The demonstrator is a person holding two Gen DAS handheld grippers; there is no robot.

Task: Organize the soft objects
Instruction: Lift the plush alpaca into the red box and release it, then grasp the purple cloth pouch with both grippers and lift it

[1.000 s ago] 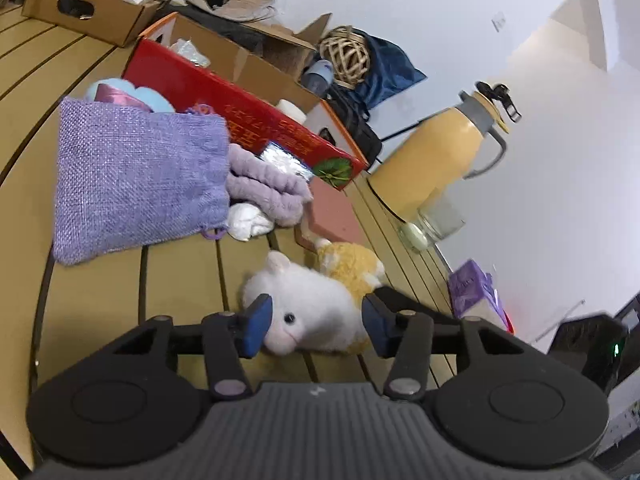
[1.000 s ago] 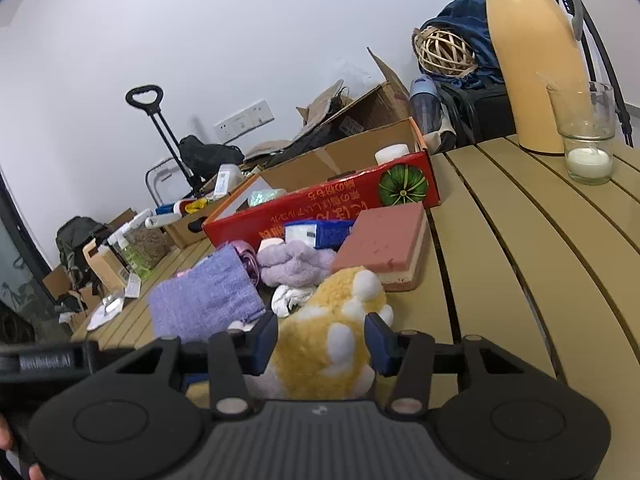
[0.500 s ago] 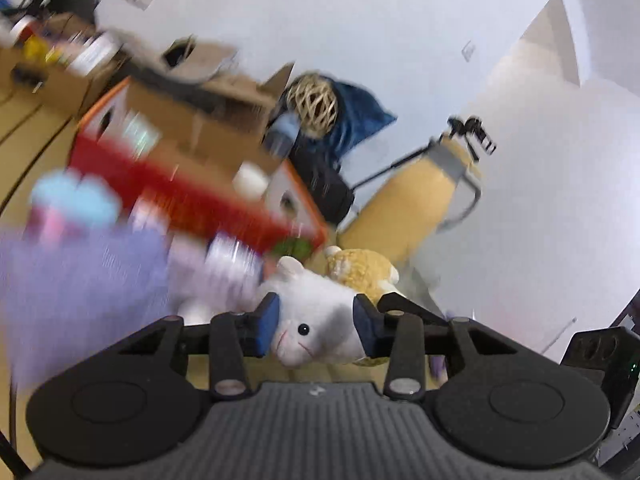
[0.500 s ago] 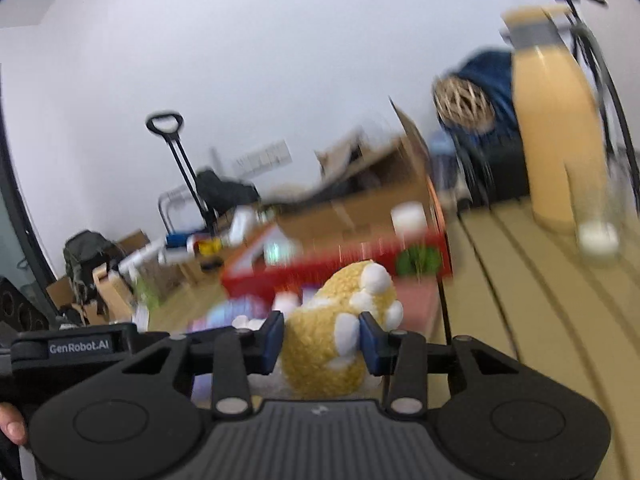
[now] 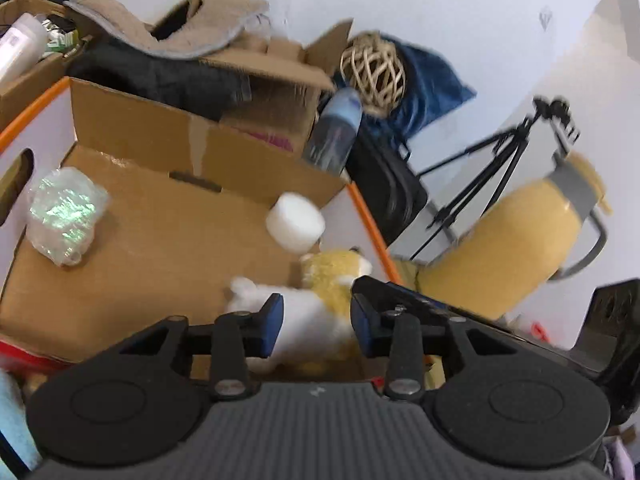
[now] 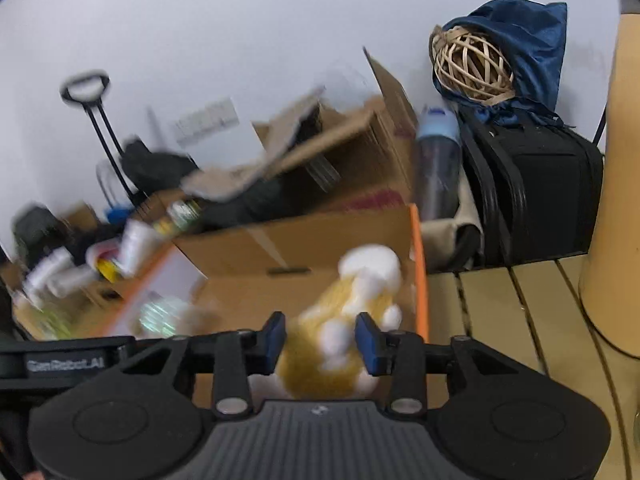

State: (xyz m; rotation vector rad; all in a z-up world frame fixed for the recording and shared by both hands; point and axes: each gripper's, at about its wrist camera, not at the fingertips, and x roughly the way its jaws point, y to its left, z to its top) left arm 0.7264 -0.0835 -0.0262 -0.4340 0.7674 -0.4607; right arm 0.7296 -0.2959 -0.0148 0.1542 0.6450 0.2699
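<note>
My left gripper is shut on the white head end of a white-and-yellow plush toy and holds it over the open cardboard box with an orange rim. My right gripper is shut on the yellow body of the same plush toy, above the box's right end. In the box lie a white foam roll and a shiny bubble-wrap bundle.
A yellow thermos jug stands on the slatted wooden table to the right of the box. Behind the box are more cardboard boxes, a blue-capped bottle, a black bag and a wicker ball.
Both grippers closed on the plush toy, lifted it off the table and carried it forward over the open box. The purple bag and the other soft things on the table left view.
</note>
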